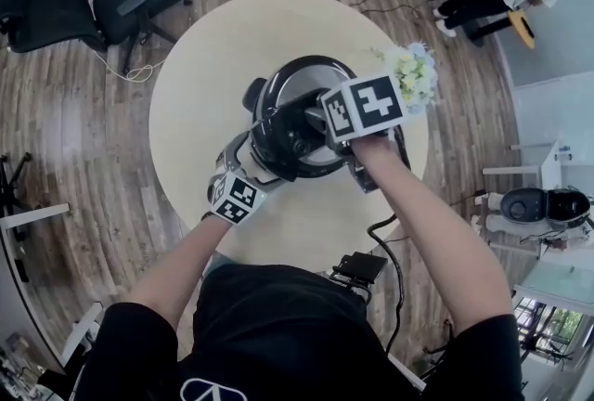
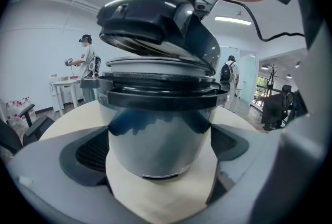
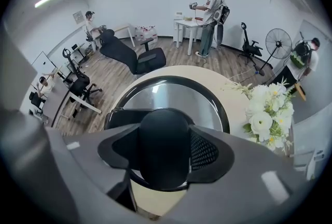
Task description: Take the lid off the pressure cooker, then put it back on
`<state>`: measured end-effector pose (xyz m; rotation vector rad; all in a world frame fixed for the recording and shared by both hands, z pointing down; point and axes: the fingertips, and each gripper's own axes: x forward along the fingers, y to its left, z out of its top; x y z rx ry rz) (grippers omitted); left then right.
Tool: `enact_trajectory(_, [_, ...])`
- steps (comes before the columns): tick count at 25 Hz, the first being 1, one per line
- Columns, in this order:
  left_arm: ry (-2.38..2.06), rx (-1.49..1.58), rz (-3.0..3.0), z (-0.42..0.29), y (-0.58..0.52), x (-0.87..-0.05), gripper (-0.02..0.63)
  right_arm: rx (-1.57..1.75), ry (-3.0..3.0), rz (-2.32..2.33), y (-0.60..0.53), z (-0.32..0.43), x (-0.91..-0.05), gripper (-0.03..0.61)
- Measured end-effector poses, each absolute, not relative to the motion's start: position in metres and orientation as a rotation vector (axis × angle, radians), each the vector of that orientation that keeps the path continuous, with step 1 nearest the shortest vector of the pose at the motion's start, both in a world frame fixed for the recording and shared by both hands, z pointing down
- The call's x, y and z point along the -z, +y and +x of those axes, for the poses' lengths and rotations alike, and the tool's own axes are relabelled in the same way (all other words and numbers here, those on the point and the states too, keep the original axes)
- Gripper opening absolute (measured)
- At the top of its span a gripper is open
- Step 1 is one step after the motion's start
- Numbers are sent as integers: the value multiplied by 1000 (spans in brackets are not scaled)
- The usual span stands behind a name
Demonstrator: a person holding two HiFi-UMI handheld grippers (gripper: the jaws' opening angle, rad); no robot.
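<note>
Clamped on the black handle (image 3: 162, 132), my right gripper (image 3: 163, 154) holds the lid (image 2: 150, 23) tilted just above the pot (image 2: 155, 124); my left gripper (image 2: 158, 151) squeezes the pot's body low down (so it can't slide). I'd level the lid so its low edge clears the pot's rim. One pot, one lid, one flower bunch (image 1: 414, 74) beyond the pot

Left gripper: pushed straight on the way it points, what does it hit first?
The pressure cooker body, at once: it sits between the jaws of the left gripper, which look pressed to its sides. The lid, held tilted by the right gripper, hangs above that line.
</note>
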<state>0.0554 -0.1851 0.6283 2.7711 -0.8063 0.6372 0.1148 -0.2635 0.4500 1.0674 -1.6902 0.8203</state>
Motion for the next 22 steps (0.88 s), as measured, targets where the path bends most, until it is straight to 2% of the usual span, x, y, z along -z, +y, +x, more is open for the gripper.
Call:
enact_trajectory(15, [-808,-644,2770,55,-185,-630,589,-886,-1661,1025,-221,162,-399,287])
enact_trajectory(22, [-805,-639,2776,55,-185,-630,589,-904,-1604,1082,-172,216,-389,287])
